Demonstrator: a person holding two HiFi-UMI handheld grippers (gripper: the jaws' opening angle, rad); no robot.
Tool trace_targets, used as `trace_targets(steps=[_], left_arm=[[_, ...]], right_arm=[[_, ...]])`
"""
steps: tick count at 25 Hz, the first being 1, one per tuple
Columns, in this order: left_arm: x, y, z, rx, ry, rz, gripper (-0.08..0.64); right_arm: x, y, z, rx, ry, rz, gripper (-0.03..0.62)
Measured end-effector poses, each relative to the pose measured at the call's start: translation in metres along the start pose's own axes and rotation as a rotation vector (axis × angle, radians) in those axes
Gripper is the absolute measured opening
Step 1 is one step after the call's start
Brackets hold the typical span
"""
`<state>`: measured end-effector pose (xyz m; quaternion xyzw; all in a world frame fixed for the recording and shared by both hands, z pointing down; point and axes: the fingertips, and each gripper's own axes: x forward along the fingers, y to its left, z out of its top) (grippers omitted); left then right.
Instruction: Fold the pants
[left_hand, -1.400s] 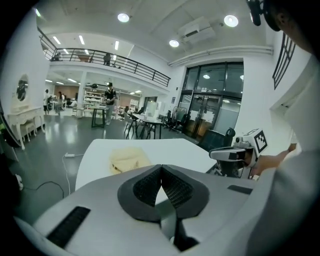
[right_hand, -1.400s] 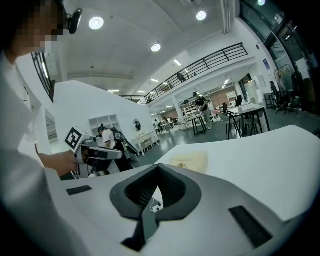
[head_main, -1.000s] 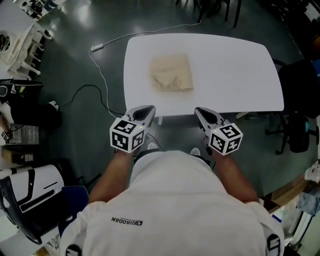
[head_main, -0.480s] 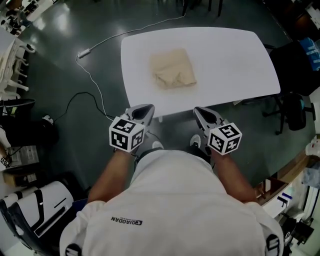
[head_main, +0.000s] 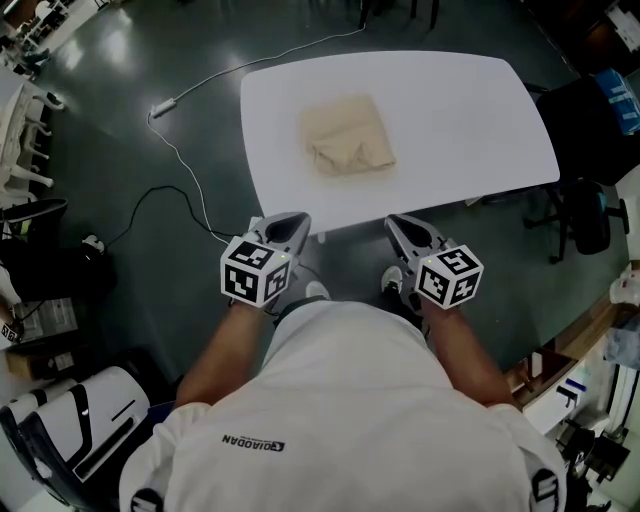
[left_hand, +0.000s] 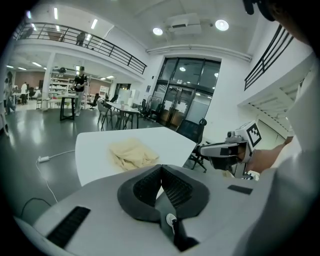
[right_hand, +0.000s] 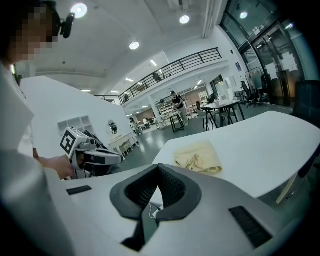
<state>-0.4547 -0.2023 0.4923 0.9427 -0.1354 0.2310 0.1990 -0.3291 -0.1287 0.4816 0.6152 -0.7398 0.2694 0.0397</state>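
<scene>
Little has shifted since a second ago, only the white oval table (head_main: 470, 120) turning slightly in view; left gripper (head_main: 288, 224) and right gripper (head_main: 400, 225) are held side by side at its near edge, angled down, jaws pressed together, empty; folded beige cloth pants (head_main: 346, 135) lie on the tabletop, well apart.

A white table (head_main: 450, 120) stands on a glossy dark floor (head_main: 100, 90). A white cable (head_main: 160, 107) trails over that floor past the table's left edge, near a black cable (head_main: 165, 187). A black office chair (head_main: 585, 215) sits just beside the table's right end. Round ceiling lights (left_hand: 221, 25) glow above a railed balcony (left_hand: 85, 37).
</scene>
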Motion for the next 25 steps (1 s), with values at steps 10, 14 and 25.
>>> trace_targets(steps=[10,14,25], left_arm=[[-0.006,0.007,0.000,-0.011,-0.018,0.007,0.028],[-0.008,0.007,0.003,-0.008,-0.025,0.005,0.028],[-0.009,0.006,0.000,0.003,-0.023,0.012,0.028]], right_arm=[[0.007,0.008,0.004,-0.034,0.011,0.008,0.018],[0.006,0.011,0.003,-0.047,0.019,0.007,0.018],[0.004,0.013,0.001,-0.062,0.027,0.009,0.017]])
